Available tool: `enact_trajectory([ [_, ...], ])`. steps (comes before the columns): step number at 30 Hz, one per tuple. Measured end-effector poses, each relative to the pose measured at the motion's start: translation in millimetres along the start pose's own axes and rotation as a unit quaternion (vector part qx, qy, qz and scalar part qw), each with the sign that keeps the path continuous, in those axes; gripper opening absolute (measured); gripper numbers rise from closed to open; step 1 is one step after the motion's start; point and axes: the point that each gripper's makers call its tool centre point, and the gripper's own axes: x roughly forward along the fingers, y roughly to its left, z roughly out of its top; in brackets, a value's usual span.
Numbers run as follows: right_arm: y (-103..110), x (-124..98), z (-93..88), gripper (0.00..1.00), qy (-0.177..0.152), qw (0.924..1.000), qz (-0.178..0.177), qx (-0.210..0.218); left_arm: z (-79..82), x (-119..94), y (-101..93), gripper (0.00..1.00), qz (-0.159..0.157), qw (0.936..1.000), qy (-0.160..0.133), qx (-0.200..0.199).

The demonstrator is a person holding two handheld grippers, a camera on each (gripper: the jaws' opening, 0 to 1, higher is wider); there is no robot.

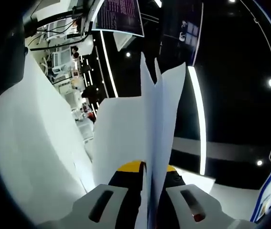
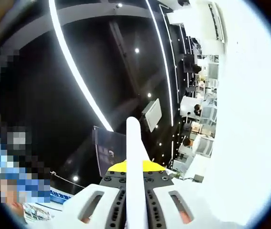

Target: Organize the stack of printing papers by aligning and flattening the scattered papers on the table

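Left gripper view: my left tongs [image 1: 148, 191] are clenched on the papers [image 1: 159, 124], held edge-up; sheets fan unevenly. In the right gripper view, my right tongs [image 2: 136, 191] clamp the same stack's edge. Alignment seems unfinished, flattening remains.

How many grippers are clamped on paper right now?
2. The left gripper is shut on a sheaf of paper sheets standing edge-on between its jaws. The right gripper is shut on a paper edge rising between its jaws.
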Motion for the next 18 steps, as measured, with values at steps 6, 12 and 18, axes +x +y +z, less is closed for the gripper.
enact_trajectory([
  [6,-3.2,-0.8,-2.9,0.00,0.003,1.0000,-0.004,-0.002,-0.9,0.3,-0.2,0.10,-0.001,1.0000,0.002,0.001],
  [12,-8.3,-1.8,-9.1,0.00,0.009,0.9999,-0.006,-0.001,-1.1,0.2,-0.2,0.11,-0.001,1.0000,0.003,-0.002],
  [18,-9.5,0.0,-21.9,0.00,0.019,0.9998,-0.004,0.005,-0.3,0.0,0.1,0.11,-0.001,1.0000,0.002,-0.001],
])
